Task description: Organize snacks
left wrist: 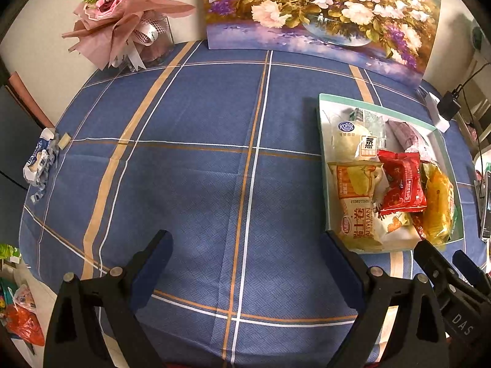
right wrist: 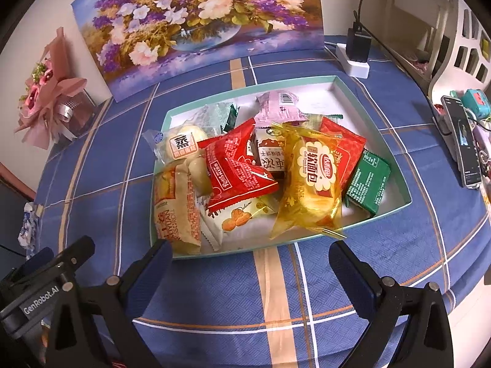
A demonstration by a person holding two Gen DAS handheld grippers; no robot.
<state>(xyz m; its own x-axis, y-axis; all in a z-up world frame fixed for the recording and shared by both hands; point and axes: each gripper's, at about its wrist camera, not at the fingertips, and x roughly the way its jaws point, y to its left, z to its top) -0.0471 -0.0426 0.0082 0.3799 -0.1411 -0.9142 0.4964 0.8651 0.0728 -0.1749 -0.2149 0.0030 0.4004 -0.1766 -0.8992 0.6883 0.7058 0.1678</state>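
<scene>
A shallow mint-rimmed white box (right wrist: pixel 368 104) (left wrist: pixel 321 113) sits on the blue plaid tablecloth and holds several wrapped snacks. Among them are a yellow bread pack (right wrist: pixel 310 184) (left wrist: pixel 438 202), a red pouch (right wrist: pixel 239 168) (left wrist: pixel 400 181), a green packet (right wrist: pixel 368 184), a pink packet (right wrist: pixel 279 107), a beige roll pack (right wrist: pixel 176 205) (left wrist: pixel 357 202) and a clear bun pack (right wrist: pixel 181 144) (left wrist: pixel 353 141). My right gripper (right wrist: pixel 251 263) is open just in front of the box's near rim, holding nothing. My left gripper (left wrist: pixel 245 251) is open over bare cloth, left of the box.
A flower painting (left wrist: pixel 322 9) (right wrist: pixel 199 21) leans against the back wall. A pink bouquet (left wrist: pixel 129 15) (right wrist: pixel 49 98) stands at back left. Crumpled blue-white wrappers (left wrist: pixel 41 162) lie at the left table edge. A white power strip with charger (right wrist: pixel 356 55) and a phone (right wrist: pixel 463 141) are on the right.
</scene>
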